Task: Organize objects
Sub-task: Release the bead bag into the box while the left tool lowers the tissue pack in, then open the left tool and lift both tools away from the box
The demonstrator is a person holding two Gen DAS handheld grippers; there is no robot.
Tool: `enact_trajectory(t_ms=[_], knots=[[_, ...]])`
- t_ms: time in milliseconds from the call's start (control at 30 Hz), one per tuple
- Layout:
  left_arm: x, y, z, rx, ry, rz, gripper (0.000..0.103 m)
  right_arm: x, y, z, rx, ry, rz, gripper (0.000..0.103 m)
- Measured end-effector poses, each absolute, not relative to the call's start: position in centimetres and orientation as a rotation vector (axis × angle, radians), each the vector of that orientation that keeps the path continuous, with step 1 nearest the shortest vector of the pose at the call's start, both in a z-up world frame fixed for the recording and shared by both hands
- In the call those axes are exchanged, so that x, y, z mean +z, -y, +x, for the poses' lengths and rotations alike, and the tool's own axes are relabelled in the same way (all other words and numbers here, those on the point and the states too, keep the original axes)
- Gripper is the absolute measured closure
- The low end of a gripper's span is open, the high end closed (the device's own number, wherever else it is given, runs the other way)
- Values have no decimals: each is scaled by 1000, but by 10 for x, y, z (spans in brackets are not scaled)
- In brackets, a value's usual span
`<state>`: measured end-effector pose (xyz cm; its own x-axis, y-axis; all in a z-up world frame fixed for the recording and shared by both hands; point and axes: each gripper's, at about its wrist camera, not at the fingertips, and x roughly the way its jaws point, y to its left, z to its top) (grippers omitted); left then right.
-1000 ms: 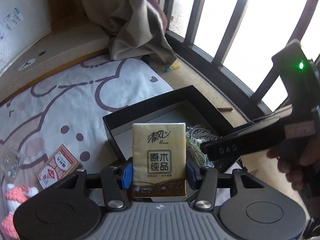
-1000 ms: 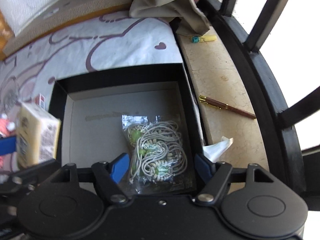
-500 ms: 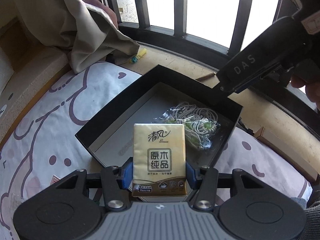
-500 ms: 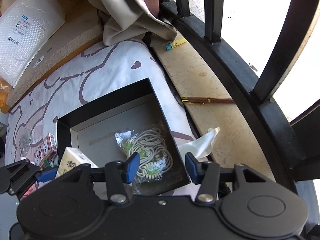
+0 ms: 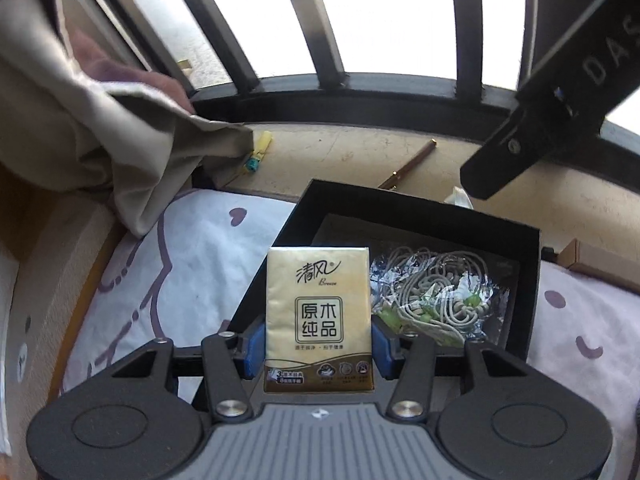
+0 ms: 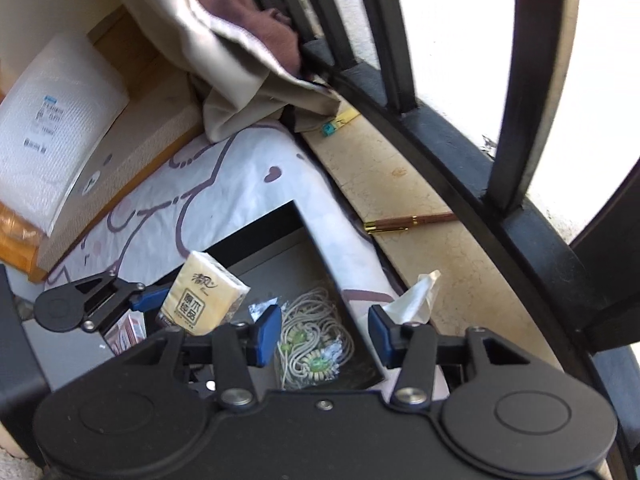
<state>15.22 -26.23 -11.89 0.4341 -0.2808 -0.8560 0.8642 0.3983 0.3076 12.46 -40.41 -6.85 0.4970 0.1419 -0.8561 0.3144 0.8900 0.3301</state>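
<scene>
The left tongs (image 5: 319,336) clamp the tissue pack (image 5: 318,320) above the black box (image 5: 532,264) — likely for dropping beside the bagged cord (image 5: 436,300). The right tongs (image 6: 323,334) hang empty — part-open, clear of the box.

Tissue pack (image 5: 318,320) now over box (image 5: 420,208)

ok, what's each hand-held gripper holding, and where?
Left hand-held gripper: tissue pack, pinched by its lower side edges. Right hand-held gripper: nothing.
</scene>
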Motion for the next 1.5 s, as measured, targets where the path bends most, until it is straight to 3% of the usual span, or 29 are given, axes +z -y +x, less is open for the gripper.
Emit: enact_trajectory(t_ms=[333, 400, 467, 567, 867, 1500], knots=[[-141, 307, 166, -960, -727, 1070, 48, -73, 430, 120, -145, -1050, 524, 54], [-141, 307, 169, -957, -741, 1042, 30, -74, 432, 119, -141, -1050, 524, 54], [-140, 303, 169, -962, -750, 1002, 23, -75, 433, 119, -136, -1053, 521, 54], [-139, 296, 170, -913, -800, 958, 23, -77, 433, 118, -131, -1060, 523, 54], [-115, 255, 182, -764, -982, 653, 40, -76, 415, 119, -84, -1063, 504, 54], [-44, 187, 133, -499, -991, 374, 40, -38, 371, 91, -3, -970, 345, 53]])
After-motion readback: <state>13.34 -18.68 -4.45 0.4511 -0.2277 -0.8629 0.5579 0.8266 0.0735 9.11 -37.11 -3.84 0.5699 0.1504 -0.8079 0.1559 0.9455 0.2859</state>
